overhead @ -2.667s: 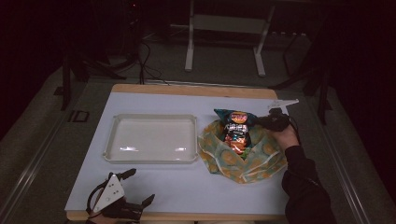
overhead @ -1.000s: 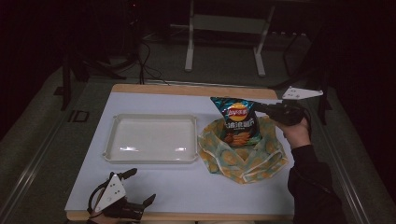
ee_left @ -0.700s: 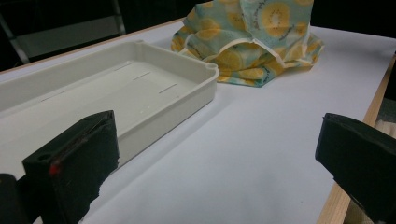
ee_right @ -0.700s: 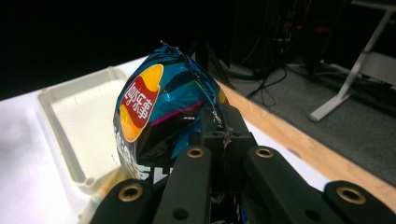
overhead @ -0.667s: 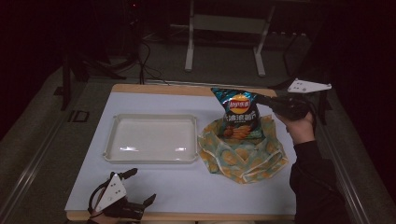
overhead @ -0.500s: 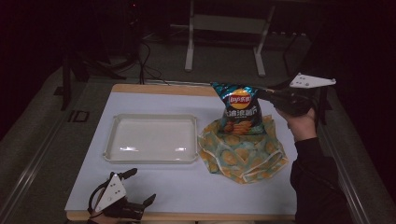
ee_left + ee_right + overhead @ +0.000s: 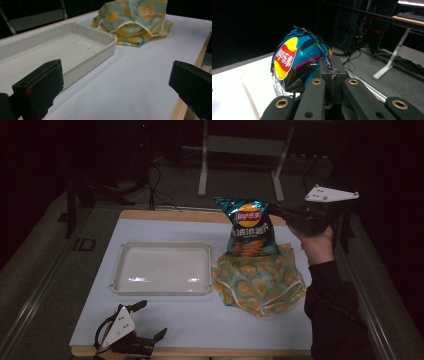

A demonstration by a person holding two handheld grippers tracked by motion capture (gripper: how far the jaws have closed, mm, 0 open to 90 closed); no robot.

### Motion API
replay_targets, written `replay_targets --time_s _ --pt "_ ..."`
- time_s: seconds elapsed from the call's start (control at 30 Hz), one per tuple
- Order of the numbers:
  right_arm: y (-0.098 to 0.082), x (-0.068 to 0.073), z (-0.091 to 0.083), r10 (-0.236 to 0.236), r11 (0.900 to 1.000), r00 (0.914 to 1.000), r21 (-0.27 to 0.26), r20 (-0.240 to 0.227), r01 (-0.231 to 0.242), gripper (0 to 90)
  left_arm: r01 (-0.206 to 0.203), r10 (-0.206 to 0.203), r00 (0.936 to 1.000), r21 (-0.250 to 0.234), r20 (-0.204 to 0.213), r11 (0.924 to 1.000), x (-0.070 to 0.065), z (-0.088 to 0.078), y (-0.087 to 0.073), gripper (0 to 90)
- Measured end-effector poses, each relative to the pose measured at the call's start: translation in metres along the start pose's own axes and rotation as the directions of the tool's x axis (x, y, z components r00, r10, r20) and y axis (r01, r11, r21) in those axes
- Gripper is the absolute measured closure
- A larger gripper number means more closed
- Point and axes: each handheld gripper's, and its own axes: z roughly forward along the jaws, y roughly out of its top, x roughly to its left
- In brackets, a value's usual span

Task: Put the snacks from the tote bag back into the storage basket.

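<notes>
Chip bag [image 7: 248,227] above cloth bag [image 7: 259,282], clamped in right gripper [image 7: 277,212] jaws; tray [image 7: 161,269] empty.

Dim room, lit surface; sharpness uneven across views.
Overhead light falls on the white surface [image 7: 200,320], leaving surroundings near black in the high view. A glare streak marks the tray [image 7: 160,279] floor. The left claw [image 7: 120,82] appears blurred in close foreground; the chip bag [image 7: 294,67] shows foil sheen, background soft.
</notes>
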Motion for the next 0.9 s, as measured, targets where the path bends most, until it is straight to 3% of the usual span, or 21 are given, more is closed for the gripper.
replay_targets --time_s 0.4,0.9 --pt "0.013 0.033 0.038 -0.029 0.999 0.9976 0.017 -0.063 0.03 90.0 -0.004 0.004 1.0 0.001 0.007 1.0 0.0 -0.001 0.0 0.1" --pt "0.02 0.062 0.073 -0.027 1.0 0.9923 -0.004 -0.121 0.027 90.0 -0.002 0.002 0.9999 -0.004 0.011 1.0 0.0 -0.002 0.0 0.1"
